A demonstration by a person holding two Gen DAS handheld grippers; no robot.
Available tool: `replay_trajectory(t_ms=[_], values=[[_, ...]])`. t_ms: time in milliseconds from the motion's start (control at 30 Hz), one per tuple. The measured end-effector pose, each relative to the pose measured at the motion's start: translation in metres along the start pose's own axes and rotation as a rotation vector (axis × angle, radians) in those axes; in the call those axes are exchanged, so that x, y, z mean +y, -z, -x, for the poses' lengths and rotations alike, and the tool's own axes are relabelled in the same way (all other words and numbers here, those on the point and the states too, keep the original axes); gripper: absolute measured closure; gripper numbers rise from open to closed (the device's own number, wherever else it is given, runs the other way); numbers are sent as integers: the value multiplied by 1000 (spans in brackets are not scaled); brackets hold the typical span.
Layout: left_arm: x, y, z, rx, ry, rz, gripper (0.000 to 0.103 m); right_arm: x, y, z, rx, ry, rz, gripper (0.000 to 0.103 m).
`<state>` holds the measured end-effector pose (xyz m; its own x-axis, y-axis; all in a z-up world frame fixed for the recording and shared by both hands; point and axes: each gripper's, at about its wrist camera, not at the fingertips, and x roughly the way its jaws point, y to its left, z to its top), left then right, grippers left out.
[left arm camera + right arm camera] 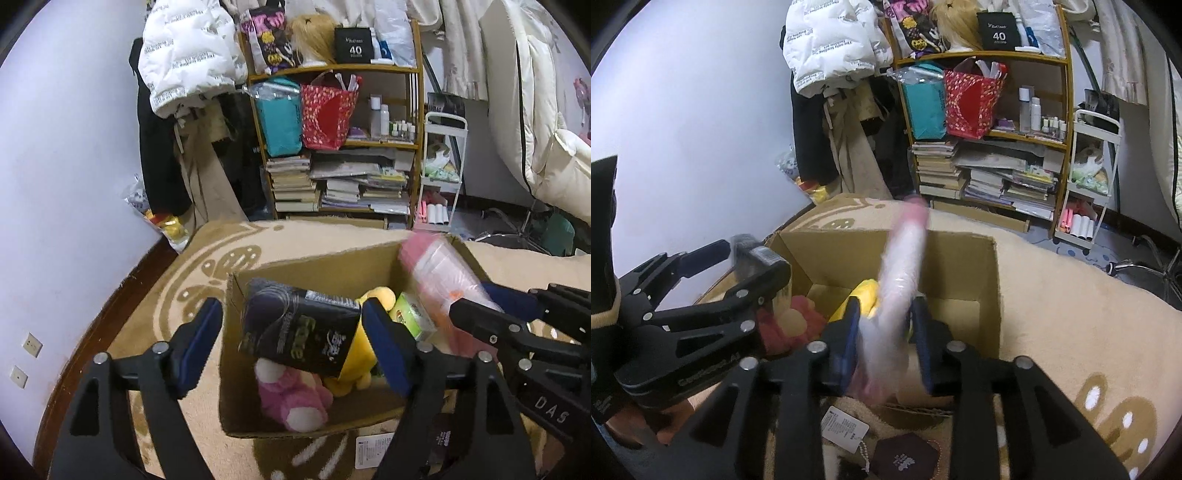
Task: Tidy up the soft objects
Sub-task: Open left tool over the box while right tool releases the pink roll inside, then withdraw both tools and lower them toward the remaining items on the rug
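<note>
A cardboard box [314, 258] stands open on the rug. In it lie a pink plush [291, 398], a yellow plush [380, 295] and a green pack [410, 314]. My left gripper [295, 332] is open over the box's left end. A black packet [299, 328] tilts between its jaws; the left pad stands apart from it. My right gripper [884, 332] is open over the box [960, 236], with a blurred pink-and-white packet [901, 266] standing loose between its pads. In the left wrist view that pink packet [439, 280] leans on the right wall, beside the right gripper [476, 301].
The beige patterned rug [207, 266] surrounds the box. A paper tag [846, 428] and a dark card [905, 458] lie in front of it. Behind are a full wooden bookshelf [340, 147], a white cart [439, 177], hanging jackets [184, 55] and the wall on the left.
</note>
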<state>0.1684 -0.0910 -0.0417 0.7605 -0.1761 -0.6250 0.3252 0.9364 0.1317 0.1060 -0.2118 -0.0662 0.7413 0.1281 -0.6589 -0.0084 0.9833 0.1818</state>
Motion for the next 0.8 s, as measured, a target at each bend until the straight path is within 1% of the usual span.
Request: replay_trajectory(t_ms=[33, 100, 133, 267, 300, 333, 367, 400, 467, 633, 800], values=[[0, 0, 3, -9, -8, -3, 24, -1, -1, 3, -9, -1, -2, 63], [3, -2, 8, -25, -20, -2, 20, -2, -3, 9, -27, 2, -6, 53], [5, -3, 10, -32, -22, 3, 19, -2, -4, 12, -34, 2, -7, 51], [15, -7, 22, -64, -34, 32, 4, 0, -5, 22, -56, 8, 2, 36], [17, -8, 25, -77, -42, 33, 3, -1, -5, 25, -60, 10, 6, 32], [19, -9, 30, -90, -59, 30, 3, 0, -5, 27, -62, 12, 6, 29], [20, -10, 31, -93, -69, 28, 0, 0, -4, 30, -64, 11, 3, 23], [22, -11, 34, -95, -77, 27, 0, -1, -3, 32, -66, 8, -1, 17], [27, -10, 39, -97, -80, 37, 0, -2, -2, 38, -73, 4, -11, 12], [40, -1, 54, -107, -71, 72, 0, -6, 4, 48, -73, 4, -34, 11], [39, 11, 64, -88, -36, 51, 0, -9, 15, 49, -43, 13, -40, 11]])
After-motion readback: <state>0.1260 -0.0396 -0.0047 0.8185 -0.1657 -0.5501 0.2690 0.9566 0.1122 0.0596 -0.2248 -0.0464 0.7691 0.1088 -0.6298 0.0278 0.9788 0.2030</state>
